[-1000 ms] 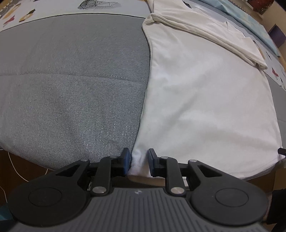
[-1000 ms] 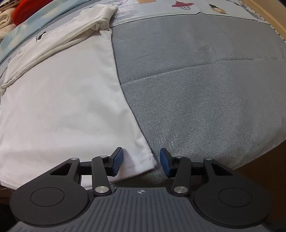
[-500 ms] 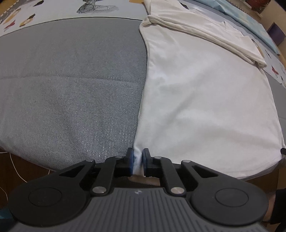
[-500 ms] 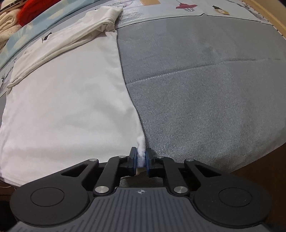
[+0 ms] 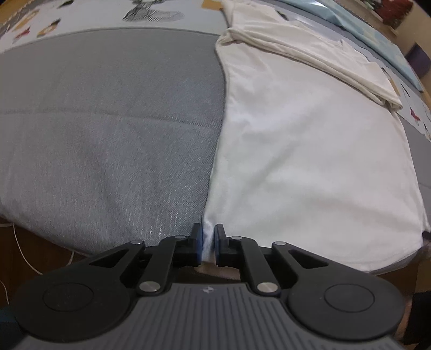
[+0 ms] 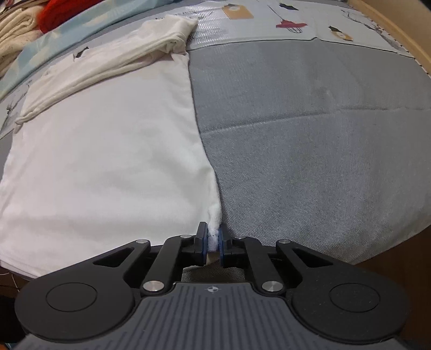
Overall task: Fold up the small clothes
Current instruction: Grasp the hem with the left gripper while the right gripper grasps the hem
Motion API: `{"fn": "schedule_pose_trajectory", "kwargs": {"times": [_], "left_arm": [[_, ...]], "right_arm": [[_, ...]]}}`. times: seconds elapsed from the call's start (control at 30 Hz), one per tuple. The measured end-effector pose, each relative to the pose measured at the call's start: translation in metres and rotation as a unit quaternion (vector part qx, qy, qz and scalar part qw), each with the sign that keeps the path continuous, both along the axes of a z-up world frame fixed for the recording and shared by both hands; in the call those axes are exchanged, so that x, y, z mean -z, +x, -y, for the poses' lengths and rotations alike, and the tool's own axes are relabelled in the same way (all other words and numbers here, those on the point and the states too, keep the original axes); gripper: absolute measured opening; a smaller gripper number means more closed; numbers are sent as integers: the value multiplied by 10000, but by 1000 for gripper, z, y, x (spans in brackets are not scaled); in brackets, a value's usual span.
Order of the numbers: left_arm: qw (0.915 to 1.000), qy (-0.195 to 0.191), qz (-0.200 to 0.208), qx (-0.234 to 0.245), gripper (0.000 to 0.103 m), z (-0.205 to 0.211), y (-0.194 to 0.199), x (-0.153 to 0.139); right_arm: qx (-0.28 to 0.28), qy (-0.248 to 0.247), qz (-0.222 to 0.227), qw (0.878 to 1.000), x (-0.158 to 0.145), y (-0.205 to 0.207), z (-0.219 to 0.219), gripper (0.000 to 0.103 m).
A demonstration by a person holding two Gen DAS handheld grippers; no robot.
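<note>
Left of shirt: bare grey bed cover (image 5: 107,134), open passage.
Right of shirt: same grey cover (image 6: 309,134), clear.
Far side: folded sleeves (image 5: 309,51) form a low ridge.
Far corner: piled clothes (image 6: 24,18) block.

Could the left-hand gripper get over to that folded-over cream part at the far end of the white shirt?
Probably yes: nothing lies across the white cotton shirt between the left gripper and the folded cream sleeves. But it is clamped on the near hem corner, so cloth would come along.
</note>
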State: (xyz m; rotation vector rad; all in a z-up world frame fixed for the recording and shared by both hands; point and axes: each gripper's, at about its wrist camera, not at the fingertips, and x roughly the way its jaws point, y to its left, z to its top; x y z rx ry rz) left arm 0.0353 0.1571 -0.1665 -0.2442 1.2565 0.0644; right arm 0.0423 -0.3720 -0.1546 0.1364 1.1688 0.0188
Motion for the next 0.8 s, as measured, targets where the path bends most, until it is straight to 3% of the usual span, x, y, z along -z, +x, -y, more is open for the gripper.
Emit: {"fn": "schedule_pose_trajectory", "kwargs": {"times": [0.27, 0.37, 0.6, 0.73, 0.8], "left_arm": [[9999, 70, 16, 97, 8, 3, 0, -1], [9999, 102, 80, 104, 6, 7, 1, -2], [9981, 161, 572, 149, 6, 14, -8, -27], [9951, -432, 888, -79, 6, 5, -11, -59], [9934, -368, 1084, 10, 5, 6, -13, -79]], "right_arm": [[-110, -172, -107, 9997, 5, -3, -4, 12], [-95, -142, -40, 9998, 3, -5, -3, 8], [45, 229, 664, 9975, -28, -14, 5, 6], [90, 451, 1006, 9939, -57, -19, 12, 6], [67, 570, 1184, 9913, -74, -24, 15, 6]]}}
